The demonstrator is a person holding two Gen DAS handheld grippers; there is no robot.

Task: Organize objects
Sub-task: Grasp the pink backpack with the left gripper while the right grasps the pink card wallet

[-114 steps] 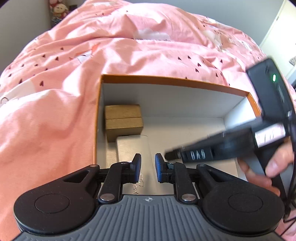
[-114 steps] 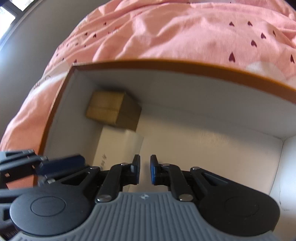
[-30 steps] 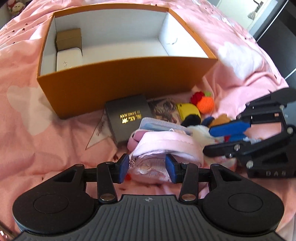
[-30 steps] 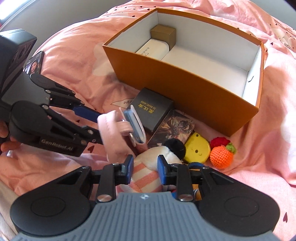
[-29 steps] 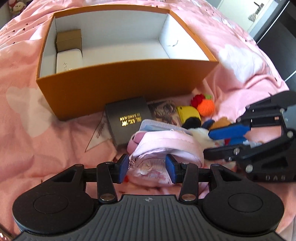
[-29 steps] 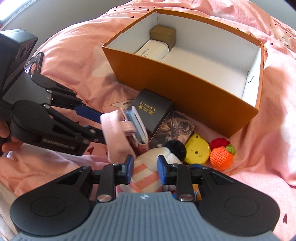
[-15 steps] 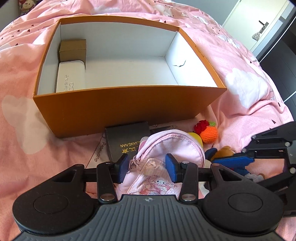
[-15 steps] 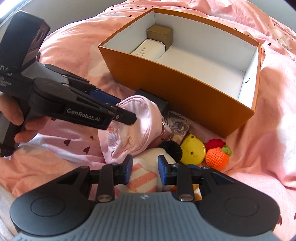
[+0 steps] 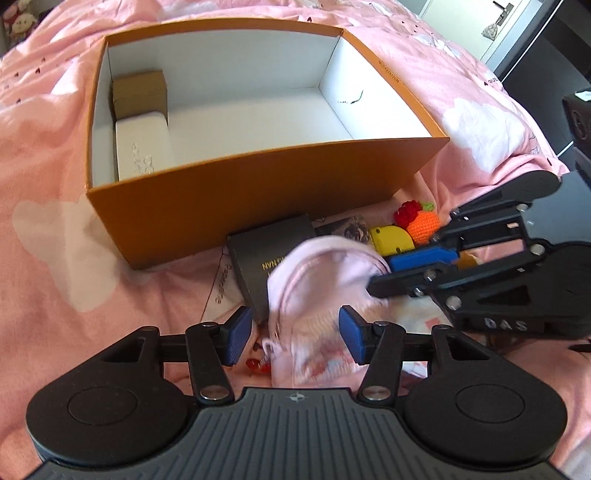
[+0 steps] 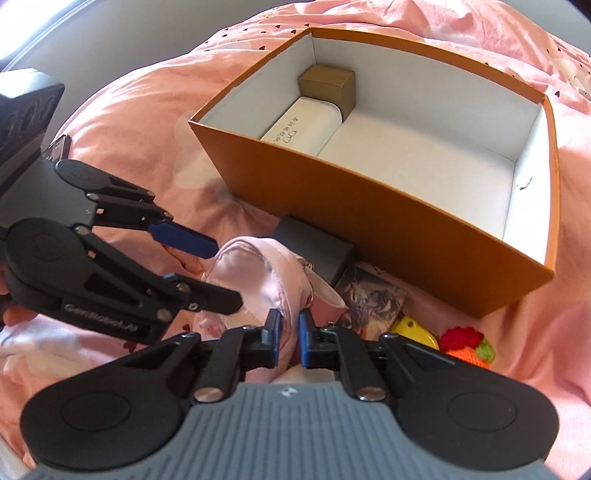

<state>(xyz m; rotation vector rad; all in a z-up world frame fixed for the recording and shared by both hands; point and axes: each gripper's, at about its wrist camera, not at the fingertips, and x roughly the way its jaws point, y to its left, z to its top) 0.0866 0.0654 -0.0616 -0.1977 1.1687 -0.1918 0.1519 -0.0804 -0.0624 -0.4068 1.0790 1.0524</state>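
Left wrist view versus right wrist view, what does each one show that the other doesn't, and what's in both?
Only the left wrist view shows the left gripper head-on, fingers spread with the pink pouch between them, and a door at the upper right. Only the right wrist view shows the right gripper closed on the pouch's fabric. Both show the orange box, the white case and brown box inside it, the black box and the crocheted orange.

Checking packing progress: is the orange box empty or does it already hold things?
Not empty. The orange box holds a white case and a brown carton at one end; the remaining floor is bare.
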